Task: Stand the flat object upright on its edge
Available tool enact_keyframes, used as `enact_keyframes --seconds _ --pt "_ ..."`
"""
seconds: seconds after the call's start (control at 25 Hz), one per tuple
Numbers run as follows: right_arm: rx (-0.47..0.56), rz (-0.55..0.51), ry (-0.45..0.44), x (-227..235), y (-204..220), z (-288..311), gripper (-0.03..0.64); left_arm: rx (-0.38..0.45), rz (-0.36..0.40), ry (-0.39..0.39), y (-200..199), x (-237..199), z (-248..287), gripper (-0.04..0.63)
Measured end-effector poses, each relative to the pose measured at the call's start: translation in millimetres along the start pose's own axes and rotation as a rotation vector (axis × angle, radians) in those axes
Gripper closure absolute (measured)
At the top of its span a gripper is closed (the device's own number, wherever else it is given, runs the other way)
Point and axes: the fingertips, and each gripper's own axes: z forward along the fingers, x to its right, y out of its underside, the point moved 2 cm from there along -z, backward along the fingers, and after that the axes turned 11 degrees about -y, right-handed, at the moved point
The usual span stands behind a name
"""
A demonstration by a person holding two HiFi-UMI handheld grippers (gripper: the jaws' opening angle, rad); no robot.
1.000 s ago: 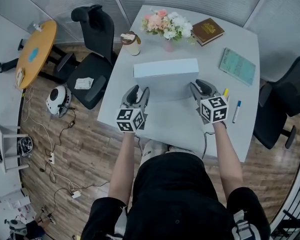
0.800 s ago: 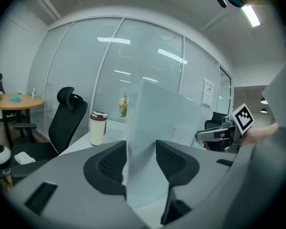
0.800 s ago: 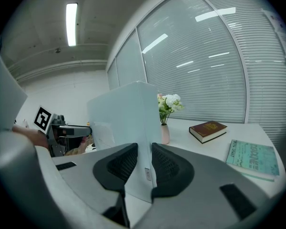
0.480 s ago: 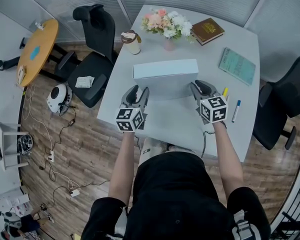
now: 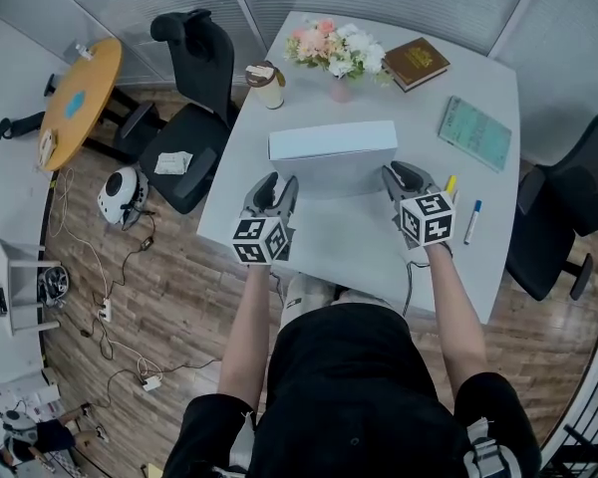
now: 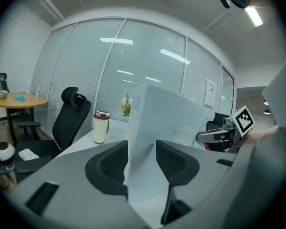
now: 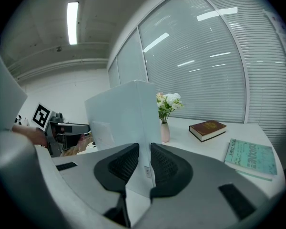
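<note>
The white table (image 5: pixel 493 182) is the biggest thing I see, and the white box (image 5: pixel 332 139) is on it, right in front of me in the middle. The box is no longer lying flat. It is up on one long edge, with its thin top side facing the head camera and its big face turned to me. So I think the main job is nearly done. My left gripper (image 5: pixel 275 182) is at the box's left end, and its jaws look pressed on both sides of that end. My right gripper (image 5: pixel 399 172) is at the right end. Its jaws have just been closing, the box's edge is between them, and the pads sit tight on it. I cannot tell if the bottom edge lies flat on the table or if the box leans a bit. What is left, I think, is to let go and see if it stands alone. The flowers (image 5: pixel 337 53) and the cup (image 5: pixel 265 85) are behind the box, well apart from it
</note>
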Motion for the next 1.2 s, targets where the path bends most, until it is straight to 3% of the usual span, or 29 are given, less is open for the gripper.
enact_keyframes --seconds 0.72,1.2 --pt "0.021 0.013 0.079 -19.3 4.2 -31.7 0.555 -0.005 0.007 0.048 6.3 3.7 -18.7 0.410" --pt "0.046 0.029 0.099 -94.3 24.7 -71.1 0.568 0.007 0.014 0.134 16.9 16.1 -79.9 0.439"
